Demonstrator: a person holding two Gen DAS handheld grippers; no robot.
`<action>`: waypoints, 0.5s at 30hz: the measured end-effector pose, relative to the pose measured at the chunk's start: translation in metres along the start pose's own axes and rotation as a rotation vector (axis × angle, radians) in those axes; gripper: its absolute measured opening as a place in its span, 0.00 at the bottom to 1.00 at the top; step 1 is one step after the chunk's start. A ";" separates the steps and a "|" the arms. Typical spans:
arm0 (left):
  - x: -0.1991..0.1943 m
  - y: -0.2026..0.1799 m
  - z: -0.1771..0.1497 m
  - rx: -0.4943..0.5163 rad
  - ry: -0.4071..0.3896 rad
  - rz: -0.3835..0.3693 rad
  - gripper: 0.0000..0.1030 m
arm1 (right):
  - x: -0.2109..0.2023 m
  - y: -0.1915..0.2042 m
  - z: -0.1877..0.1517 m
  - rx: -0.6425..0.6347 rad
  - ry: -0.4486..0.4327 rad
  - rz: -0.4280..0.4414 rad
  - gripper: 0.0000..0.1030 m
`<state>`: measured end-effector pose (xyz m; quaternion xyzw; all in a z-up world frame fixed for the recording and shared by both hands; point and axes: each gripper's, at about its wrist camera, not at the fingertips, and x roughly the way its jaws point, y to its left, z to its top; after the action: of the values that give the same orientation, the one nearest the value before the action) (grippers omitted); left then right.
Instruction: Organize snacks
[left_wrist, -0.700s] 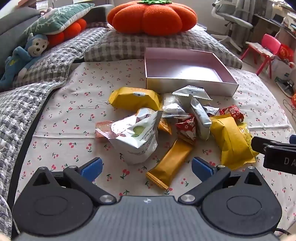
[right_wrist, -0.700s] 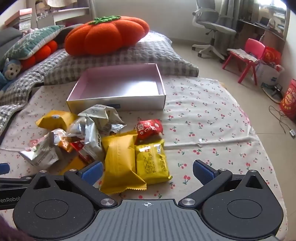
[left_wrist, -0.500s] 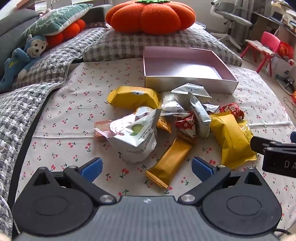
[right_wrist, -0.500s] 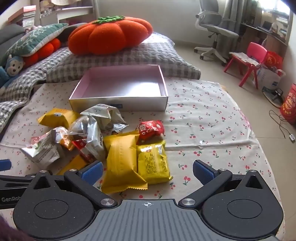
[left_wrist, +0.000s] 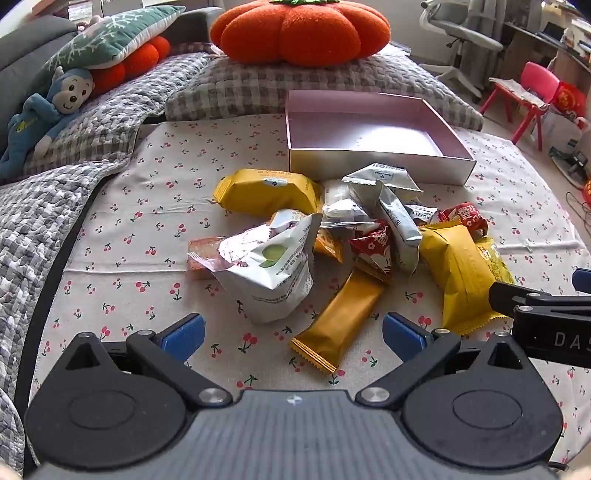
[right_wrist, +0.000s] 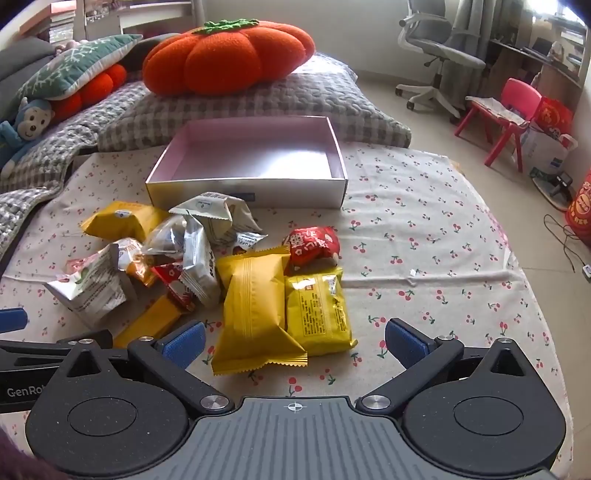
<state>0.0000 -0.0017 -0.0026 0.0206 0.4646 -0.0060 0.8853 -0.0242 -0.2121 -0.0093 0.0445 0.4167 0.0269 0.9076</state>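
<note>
A heap of snack packets lies on the cherry-print sheet in front of an empty pink-lined box (left_wrist: 380, 166) (right_wrist: 243, 188). The left wrist view shows a white pouch (left_wrist: 273, 273), a gold bar (left_wrist: 340, 321) and a yellow pack (left_wrist: 266, 190). My left gripper (left_wrist: 293, 336) hovers open just short of the gold bar, nothing between its fingers. My right gripper (right_wrist: 293, 341) is open above the near ends of a plain yellow packet (right_wrist: 255, 310) and a printed yellow packet (right_wrist: 317, 310). A red packet (right_wrist: 314, 243) lies behind them. The right gripper's body (left_wrist: 546, 317) shows at the left view's right edge.
Grey checked pillows (left_wrist: 258, 85) with an orange pumpkin cushion (left_wrist: 299, 29) lie behind the box. A blue monkey toy (left_wrist: 48, 110) sits at the left. An office chair (right_wrist: 439, 55) and a pink child's chair (right_wrist: 509, 107) stand on the floor to the right.
Both views have shifted slightly: the grippers drew back and up a little, so the snacks and box sit a bit lower and farther. Both stay open; no packet has moved.
</note>
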 end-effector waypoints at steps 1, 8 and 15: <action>0.000 0.000 0.000 0.000 -0.001 0.000 1.00 | 0.000 0.000 0.000 0.000 0.000 0.001 1.00; 0.000 -0.001 0.000 0.001 -0.003 0.002 1.00 | -0.002 0.001 0.001 0.001 -0.007 0.001 1.00; 0.000 -0.001 -0.001 0.002 -0.003 0.002 1.00 | -0.002 0.001 0.002 0.003 -0.002 -0.002 1.00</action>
<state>-0.0006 -0.0022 -0.0031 0.0218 0.4631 -0.0056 0.8860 -0.0244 -0.2116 -0.0063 0.0457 0.4160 0.0254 0.9079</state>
